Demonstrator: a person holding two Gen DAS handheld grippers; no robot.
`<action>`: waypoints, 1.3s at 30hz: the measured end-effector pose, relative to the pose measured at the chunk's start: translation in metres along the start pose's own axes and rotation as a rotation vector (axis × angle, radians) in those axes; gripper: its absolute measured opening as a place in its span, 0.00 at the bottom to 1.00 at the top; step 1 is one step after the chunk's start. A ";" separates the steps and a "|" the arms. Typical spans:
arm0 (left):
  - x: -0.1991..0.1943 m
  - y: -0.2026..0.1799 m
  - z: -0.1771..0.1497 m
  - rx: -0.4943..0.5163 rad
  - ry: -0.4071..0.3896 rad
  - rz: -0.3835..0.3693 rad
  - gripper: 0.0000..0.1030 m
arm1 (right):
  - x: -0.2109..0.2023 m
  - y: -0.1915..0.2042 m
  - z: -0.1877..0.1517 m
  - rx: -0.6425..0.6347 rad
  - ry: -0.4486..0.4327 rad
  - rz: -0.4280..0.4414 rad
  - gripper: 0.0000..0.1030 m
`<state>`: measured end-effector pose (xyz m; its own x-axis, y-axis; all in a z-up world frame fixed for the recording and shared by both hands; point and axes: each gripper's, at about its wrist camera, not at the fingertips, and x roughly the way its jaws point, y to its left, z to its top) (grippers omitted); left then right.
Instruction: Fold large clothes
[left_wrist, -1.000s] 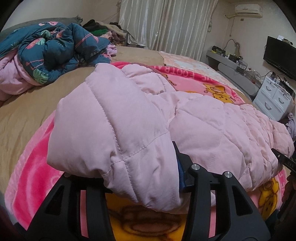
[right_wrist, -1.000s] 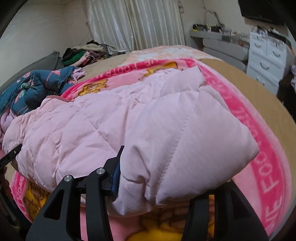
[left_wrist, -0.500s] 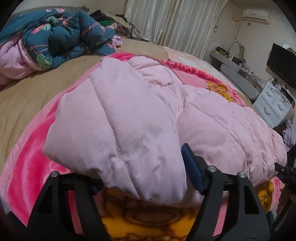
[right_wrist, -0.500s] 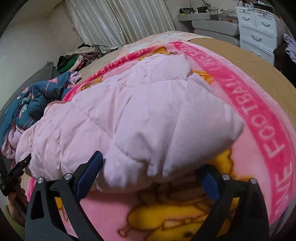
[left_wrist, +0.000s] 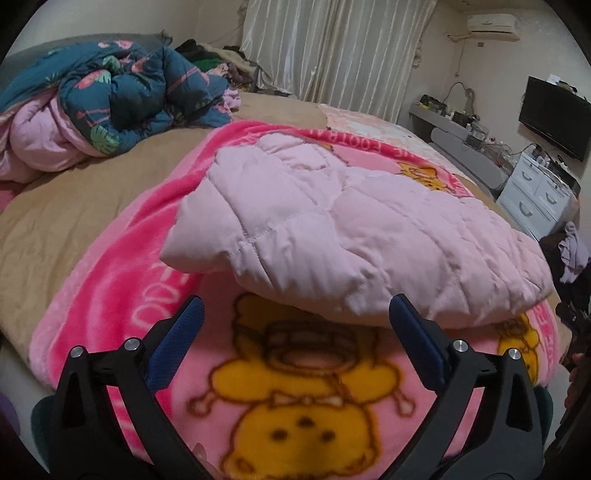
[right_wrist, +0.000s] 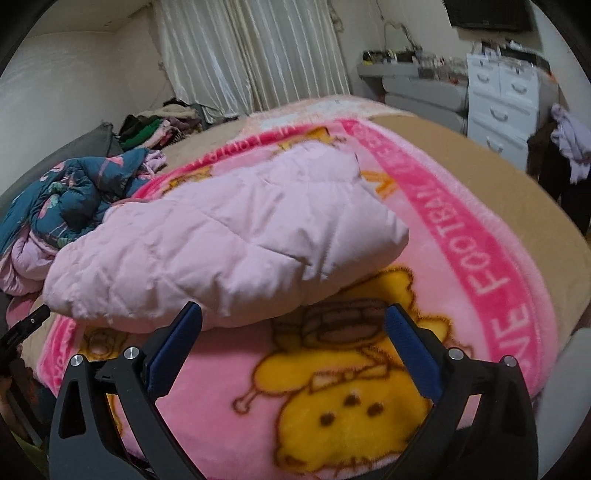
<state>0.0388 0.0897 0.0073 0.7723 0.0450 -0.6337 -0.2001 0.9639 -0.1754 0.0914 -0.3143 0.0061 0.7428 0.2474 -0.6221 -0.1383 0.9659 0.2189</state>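
1. Grippers first, nearest the lens: left gripper (left_wrist: 295, 317) spread wide over the cartoon blanket (left_wrist: 295, 398), nothing between the blue pads (left_wrist: 177, 343); right gripper (right_wrist: 293, 317) likewise wide apart and gripping nothing, blue pads (right_wrist: 413, 350) clear of the cloth.
2. Just beyond both sets of fingertips, at 12 o'clock: pale pink quilted jacket (left_wrist: 351, 229), folded into a puffy, rumpled bundle with stitched squares, lying flat on the blanket, near edge just short of the pads.
3. Same jacket (right_wrist: 221, 251) in the right wrist view, lying from 9 to 1 o'clock, folded corner toward 3 o'clock beside the bright pink lettered border.
4. Farther back at 10 o'clock: heap of dark blue flowered bedding (left_wrist: 122, 96) on the tan bed sheet (left_wrist: 66, 221); at 12 o'clock, pale curtains (left_wrist: 332, 48); at 2 o'clock, white drawers (left_wrist: 535, 192) and a dark screen (left_wrist: 554, 114).
5. Against a second ago: both sets of jaws pinched on the jacket's near edge then, just been opening, cloth now released and out of the gap; both grippers pulled back, more yellow cartoon print showing in front.
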 end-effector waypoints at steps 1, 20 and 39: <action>-0.007 -0.004 -0.002 0.009 -0.011 0.000 0.91 | -0.009 0.007 -0.001 -0.018 -0.018 0.009 0.96; -0.071 -0.047 -0.050 0.087 -0.066 -0.054 0.91 | -0.086 0.102 -0.058 -0.278 -0.110 0.033 0.96; -0.059 -0.066 -0.065 0.122 -0.044 -0.066 0.91 | -0.075 0.104 -0.075 -0.257 -0.081 0.059 0.96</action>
<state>-0.0333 0.0064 0.0073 0.8079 -0.0110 -0.5892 -0.0749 0.9898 -0.1212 -0.0280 -0.2266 0.0187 0.7771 0.3069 -0.5495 -0.3368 0.9403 0.0489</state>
